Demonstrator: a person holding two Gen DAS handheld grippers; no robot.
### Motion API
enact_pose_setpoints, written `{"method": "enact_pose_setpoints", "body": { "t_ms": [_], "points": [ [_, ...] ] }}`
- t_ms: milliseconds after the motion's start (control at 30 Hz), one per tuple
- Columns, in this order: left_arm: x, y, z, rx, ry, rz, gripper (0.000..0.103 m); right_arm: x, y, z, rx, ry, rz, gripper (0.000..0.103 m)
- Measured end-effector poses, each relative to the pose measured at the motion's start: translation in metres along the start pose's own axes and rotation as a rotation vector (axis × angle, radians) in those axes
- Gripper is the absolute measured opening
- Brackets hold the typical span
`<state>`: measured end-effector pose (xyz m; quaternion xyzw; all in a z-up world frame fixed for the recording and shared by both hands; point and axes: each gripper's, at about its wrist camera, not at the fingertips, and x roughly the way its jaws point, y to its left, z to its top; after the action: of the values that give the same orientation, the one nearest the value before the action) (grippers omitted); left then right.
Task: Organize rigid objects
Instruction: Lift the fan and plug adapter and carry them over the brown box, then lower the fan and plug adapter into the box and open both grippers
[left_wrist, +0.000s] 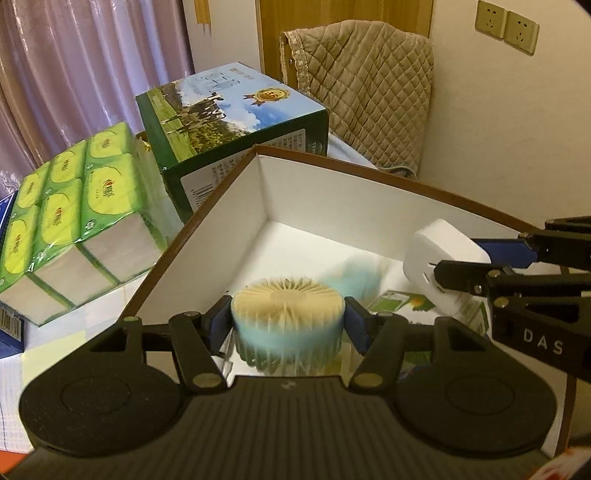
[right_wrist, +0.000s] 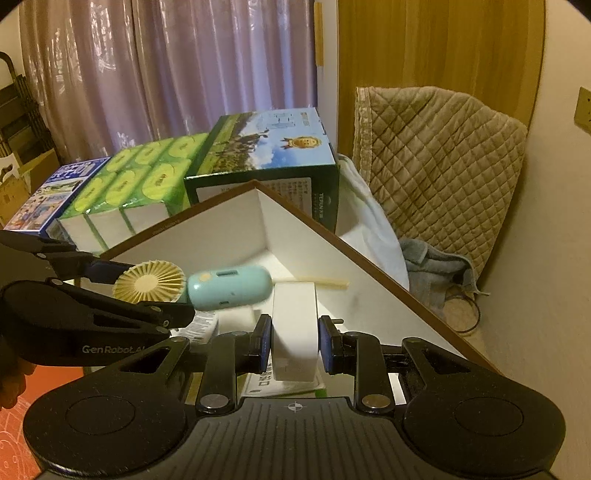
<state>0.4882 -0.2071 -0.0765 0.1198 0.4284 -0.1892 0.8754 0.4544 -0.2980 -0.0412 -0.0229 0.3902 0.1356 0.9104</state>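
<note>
My left hand-held gripper (left_wrist: 288, 319) grasps the fan (left_wrist: 288, 302) by its head, handle toward twelve o'clock over the box (left_wrist: 207, 221); my right hand-held gripper (right_wrist: 293, 341), at its three o'clock, clenches the white adapter (right_wrist: 295, 328).

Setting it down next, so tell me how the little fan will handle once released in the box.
The fan is probably light and stiff: the left gripper holds it by its round head alone. That head may roll or tip, though the handle should stop it. The ribbed grille looks fragile.

Two wrist fisheyes, angled down, close over shared white box (left_wrist: 369, 206)
</note>
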Motion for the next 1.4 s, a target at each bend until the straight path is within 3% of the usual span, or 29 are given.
{"method": "enact_pose_setpoints", "body": {
  "t_ms": [300,733,1400],
  "points": [
    [0.025,-0.001,0.009,-0.016,0.037,-0.007,0.060,0.023,-0.014,0.004,0.009,0.038,0.007,0.023],
    [0.028,-0.002,0.012,0.015,0.029,0.005,0.061,0.034,-0.016,0.004,0.025,0.064,0.039,0.024],
    [-0.002,-0.002,0.002,-0.004,-0.003,0.008,0.061,0.015,-0.016,-0.007,0.049,0.060,0.039,0.025]
  ]
}}
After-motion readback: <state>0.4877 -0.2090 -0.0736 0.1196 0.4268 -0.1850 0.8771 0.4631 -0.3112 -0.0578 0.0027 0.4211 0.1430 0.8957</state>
